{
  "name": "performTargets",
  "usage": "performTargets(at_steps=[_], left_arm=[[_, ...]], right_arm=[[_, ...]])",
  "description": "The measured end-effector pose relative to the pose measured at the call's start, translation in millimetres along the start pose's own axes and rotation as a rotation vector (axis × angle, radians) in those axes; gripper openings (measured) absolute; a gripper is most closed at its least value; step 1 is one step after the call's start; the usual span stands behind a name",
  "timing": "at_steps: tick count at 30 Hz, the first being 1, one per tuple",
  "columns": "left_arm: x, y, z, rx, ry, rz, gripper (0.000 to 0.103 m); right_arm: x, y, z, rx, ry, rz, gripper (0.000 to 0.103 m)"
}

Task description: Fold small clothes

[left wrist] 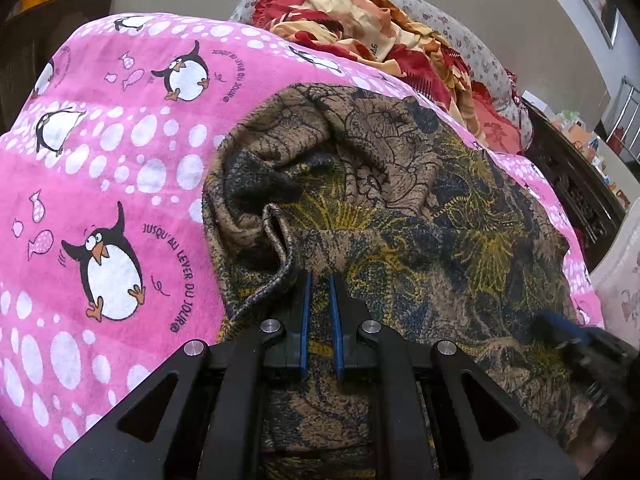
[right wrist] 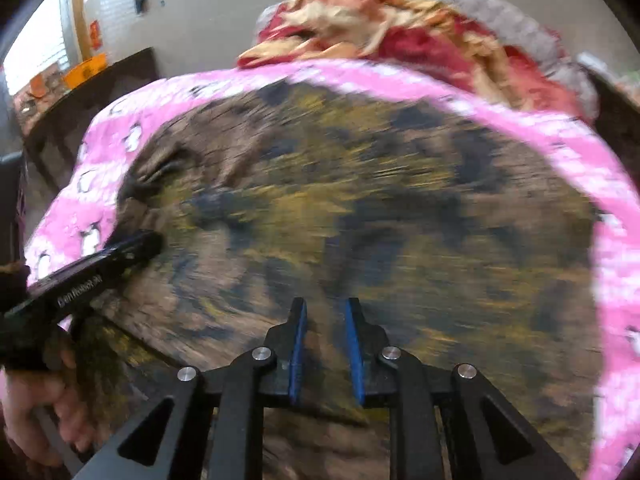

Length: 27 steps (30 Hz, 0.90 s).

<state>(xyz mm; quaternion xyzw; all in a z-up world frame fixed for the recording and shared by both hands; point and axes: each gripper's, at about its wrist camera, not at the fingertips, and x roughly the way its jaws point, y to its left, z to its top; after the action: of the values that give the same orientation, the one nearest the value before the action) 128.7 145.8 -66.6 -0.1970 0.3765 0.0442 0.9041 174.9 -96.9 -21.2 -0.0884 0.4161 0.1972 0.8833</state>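
Across the middle of the pink penguin-print towel (left wrist: 100, 168) lies the brown floral garment (left wrist: 400, 200), rumpled, with a corded hem (left wrist: 276, 248) curling up on the side nearer the towel's left edge. The left gripper (left wrist: 320, 280) has its blue pads drawn nearly together and appears to pinch a thin layer of the garment just beside that hem. The right gripper (right wrist: 326, 304) hovers over the cloth with its pads a little apart and nothing visibly pressed between them; its view is blurred. To do this fold well, I judge that the left should keep its pinch firm and low while the right takes the matching edge toward the towel's right side, so both carry the fabric over evenly and the hem lands straight rather than bunched. On the towel, beside each penguin, the print reads "JUSQU'AU LEVER DU JOUR". A tag on the red and cream floral cloth (left wrist: 360, 20) heaped beyond the towel's far edge shows what looks like "46". White lettering on the left gripper's body, seen from the right wrist, is too blurred to read surely.
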Motion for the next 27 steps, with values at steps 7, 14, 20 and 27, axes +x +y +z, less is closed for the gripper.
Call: performTargets(at_steps=[7,14,20,27], left_arm=[[-2,0,0,-0.009,0.000,-0.010,0.008],[-2,3,1,-0.034,0.003,-0.032,0.008],[-3,5,1,-0.053,0.007,-0.054,0.008],[-3,5,1,-0.046,0.010,-0.046,0.008]], right_arm=[[-4,-127,-43,0.236,0.020,-0.045,0.018],[-7,-119,-49,0.196,-0.020,-0.076,0.021],[-6,-134,-57,0.286,-0.040,0.040,0.021],[-8,-136,-58,0.303,-0.050,0.062,0.021]])
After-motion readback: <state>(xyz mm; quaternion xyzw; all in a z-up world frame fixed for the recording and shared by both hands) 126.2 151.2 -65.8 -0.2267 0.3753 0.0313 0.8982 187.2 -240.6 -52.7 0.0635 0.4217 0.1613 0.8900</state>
